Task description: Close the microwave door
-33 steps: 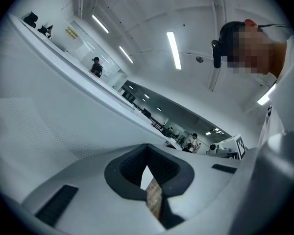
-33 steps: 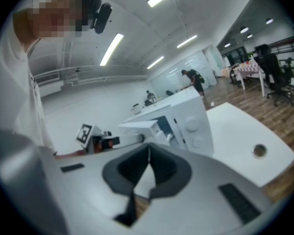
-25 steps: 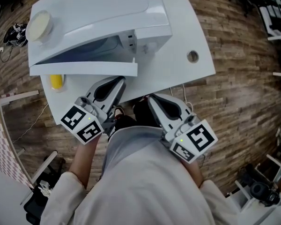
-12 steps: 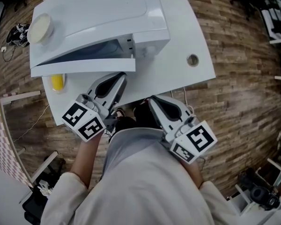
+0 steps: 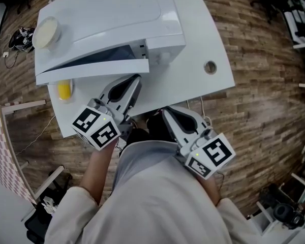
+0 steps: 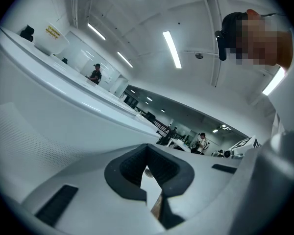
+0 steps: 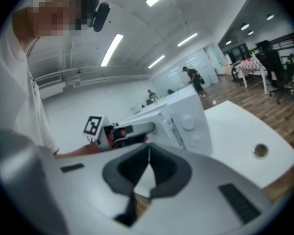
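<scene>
The white microwave (image 5: pixel 117 14) stands on the white table (image 5: pixel 193 80), its door (image 5: pixel 91 67) ajar by a narrow gap. My left gripper (image 5: pixel 136 78) is shut on nothing, with its tips right at the lower right end of the door; I cannot tell whether they touch. In the left gripper view the door (image 6: pixel 63 126) fills the left side just beyond the left gripper (image 6: pixel 147 148). My right gripper (image 5: pixel 165 111) hangs shut and empty over the table's near edge. The right gripper view shows the right gripper (image 7: pixel 148 148), the microwave (image 7: pixel 186 121) and the left gripper (image 7: pixel 132 130).
A yellow object (image 5: pixel 64 89) lies on the table below the door's left end. A round cream dish (image 5: pixel 46 30) sits on the microwave's top. The table has a cable hole (image 5: pixel 210 66) at the right. A checkered panel (image 5: pixel 5 151) stands on the wooden floor at the left.
The door has swung closer to the microwave's body, narrowing the gap. My left gripper has moved forward with it. The right gripper has hardly moved.
</scene>
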